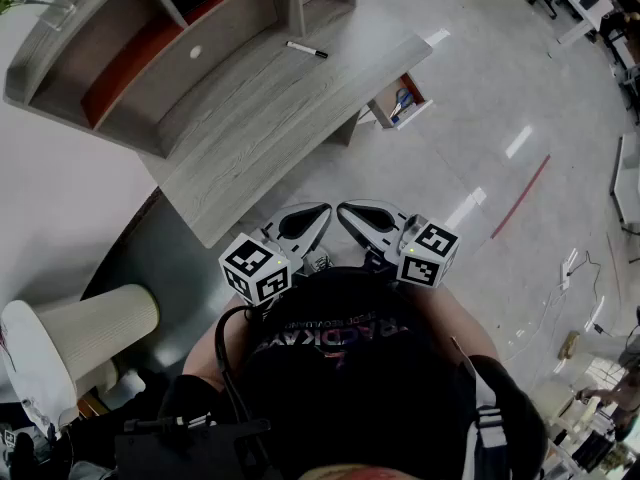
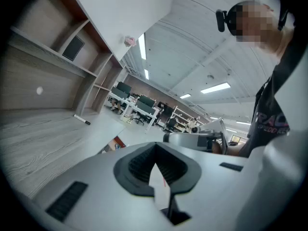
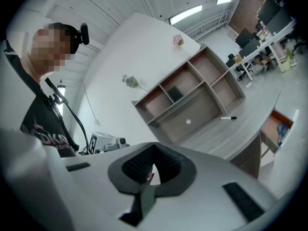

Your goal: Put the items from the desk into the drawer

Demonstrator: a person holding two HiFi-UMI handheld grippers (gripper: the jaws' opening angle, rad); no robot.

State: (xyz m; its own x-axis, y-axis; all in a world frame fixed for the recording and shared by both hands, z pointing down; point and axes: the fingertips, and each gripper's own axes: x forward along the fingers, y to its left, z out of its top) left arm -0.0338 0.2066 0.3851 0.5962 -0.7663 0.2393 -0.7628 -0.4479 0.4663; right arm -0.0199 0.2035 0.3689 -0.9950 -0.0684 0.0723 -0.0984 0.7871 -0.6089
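- The marker (image 1: 306,50) is the only loose thing you can see on the desk (image 1: 240,128). It lies on the desk's top, near the foot of the shelf unit (image 1: 150,38) and towards the desk's drawer end.
- Its long axis runs askew to the desk's front edge and roughly crosswise to your line of reach. The dark cap points to the drawer end.
- The drawer (image 1: 388,111) stands pulled out at the desk's right end, below the top. A blue thing (image 1: 401,99) already lies inside it; what it is cannot be made out.
- Both your grippers hang off the desk's front edge, close in to your chest, well apart from the marker and touching nothing on the desk.
- Your left gripper (image 1: 322,211) has its jaws together with nothing between them. It sits on the side away from the drawer.
- Your right gripper (image 1: 346,211) also has its jaws together and is empty. It sits on the drawer side.
- The marker lies straight out across the desk from both grippers, so neither is clearly nearer.
- My judgement is that the right is the better pick, since the carry ends at the desk's right end. You would need to part its jaws and bring them square across the marker's barrel.
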